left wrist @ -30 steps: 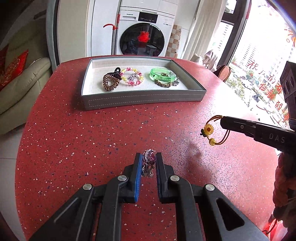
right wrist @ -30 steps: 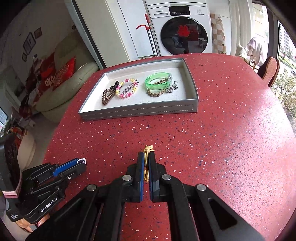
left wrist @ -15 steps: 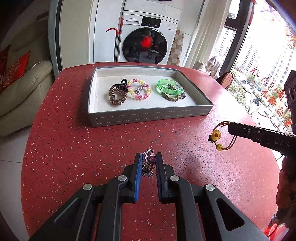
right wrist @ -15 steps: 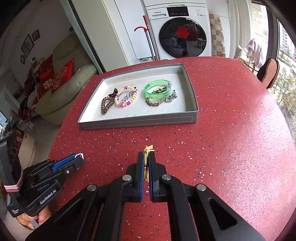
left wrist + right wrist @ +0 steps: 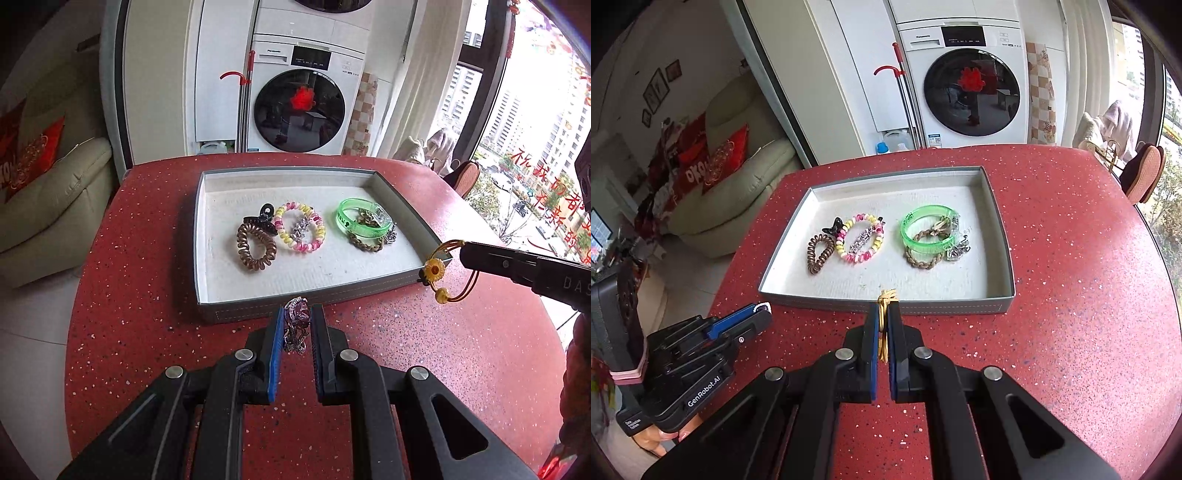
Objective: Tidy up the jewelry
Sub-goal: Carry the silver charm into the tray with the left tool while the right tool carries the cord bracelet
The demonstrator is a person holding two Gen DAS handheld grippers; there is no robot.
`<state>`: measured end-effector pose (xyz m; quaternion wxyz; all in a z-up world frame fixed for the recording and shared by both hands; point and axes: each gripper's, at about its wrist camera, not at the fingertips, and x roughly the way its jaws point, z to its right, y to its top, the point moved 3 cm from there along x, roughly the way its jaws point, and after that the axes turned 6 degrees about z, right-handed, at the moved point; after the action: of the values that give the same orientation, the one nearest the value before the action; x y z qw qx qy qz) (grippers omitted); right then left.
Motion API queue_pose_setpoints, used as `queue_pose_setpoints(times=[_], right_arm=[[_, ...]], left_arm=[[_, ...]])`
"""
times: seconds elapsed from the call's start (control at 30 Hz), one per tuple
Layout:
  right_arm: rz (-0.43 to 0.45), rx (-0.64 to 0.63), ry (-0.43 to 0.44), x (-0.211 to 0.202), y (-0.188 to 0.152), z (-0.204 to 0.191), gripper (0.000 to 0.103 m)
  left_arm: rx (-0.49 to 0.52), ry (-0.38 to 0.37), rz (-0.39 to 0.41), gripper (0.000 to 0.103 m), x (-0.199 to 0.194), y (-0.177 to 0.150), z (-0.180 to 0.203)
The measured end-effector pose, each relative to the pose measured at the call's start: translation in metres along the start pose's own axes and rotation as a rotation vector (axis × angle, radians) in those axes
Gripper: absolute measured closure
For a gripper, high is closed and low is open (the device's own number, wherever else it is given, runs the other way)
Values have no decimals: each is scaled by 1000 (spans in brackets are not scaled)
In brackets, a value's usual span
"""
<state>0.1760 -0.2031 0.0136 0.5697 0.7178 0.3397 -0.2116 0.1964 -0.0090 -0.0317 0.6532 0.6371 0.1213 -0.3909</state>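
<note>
Red speckled surface, round-edged, carrying one grey tray with a pale lining.

Tray contents, left to right:
- brown spiral hair tie, touching a black clip;
- pink-and-yellow spiral hair tie with a small silver piece inside its ring;
- green translucent bangle lying over a braided brown bracelet with a silver charm.

Left gripper: jaws clamped on a purple-stoned ornament, held just short of the tray's near wall.

Right gripper: jaws pressed together on a yellow cord bracelet with sunflower beads, at the tray's near right corner, above the surface.
</note>
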Motion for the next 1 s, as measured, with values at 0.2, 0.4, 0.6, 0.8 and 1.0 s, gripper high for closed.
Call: queue_pose_setpoints(times=[0.2,0.4,0.6,0.8,1.0], right_arm=[[4,4,15,13,19,-1,98],[7,34,24,28,35,5,98],[1,59,21,44,45,12,98],[-23,65,40,61,41,11,98],[-61,63,6,86,34,18,98]], left_arm=[[14,14,12,71,10,16,-2],[4,36,36,71,21,39,-11],[3,46,31,71,39,52,-10],[-4,45,8,71,58,51,-5],[18,72,-8,71,79,50,2]])
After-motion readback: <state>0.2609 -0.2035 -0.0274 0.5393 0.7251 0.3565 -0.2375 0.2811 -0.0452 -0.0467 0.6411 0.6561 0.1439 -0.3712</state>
